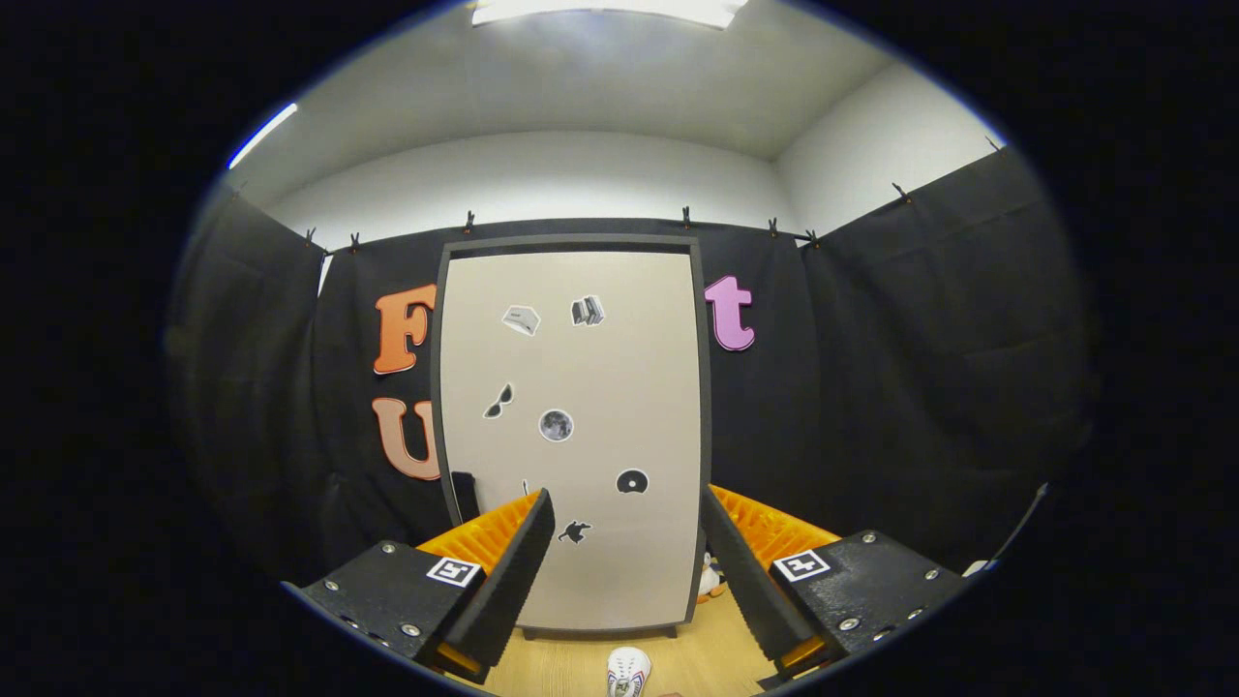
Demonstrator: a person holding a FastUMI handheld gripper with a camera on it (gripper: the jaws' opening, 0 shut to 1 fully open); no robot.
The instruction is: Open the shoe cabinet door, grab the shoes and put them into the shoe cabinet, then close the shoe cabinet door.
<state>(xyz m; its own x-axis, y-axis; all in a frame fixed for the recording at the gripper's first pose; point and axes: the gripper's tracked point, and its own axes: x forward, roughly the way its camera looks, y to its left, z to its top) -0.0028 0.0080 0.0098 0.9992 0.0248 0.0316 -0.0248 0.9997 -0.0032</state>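
The shoe cabinet [581,387] stands upright beyond my fingers, a tall beige box with a dark frame and small stickers on its front. Its door looks shut. A dark handle [464,496] sits low on the door's left edge, just above my left finger. A white shoe [627,670] lies on the wooden floor in front of the cabinet, between and below my fingers. My gripper [629,542] is open, its two black foam pads [513,571] wide apart with nothing between them, held back from the door.
Black cloth walls close in behind the cabinet and on both sides. A small orange and white object [711,579] lies on the floor by the cabinet's lower right corner. Wooden floor [697,649] runs between me and the cabinet.
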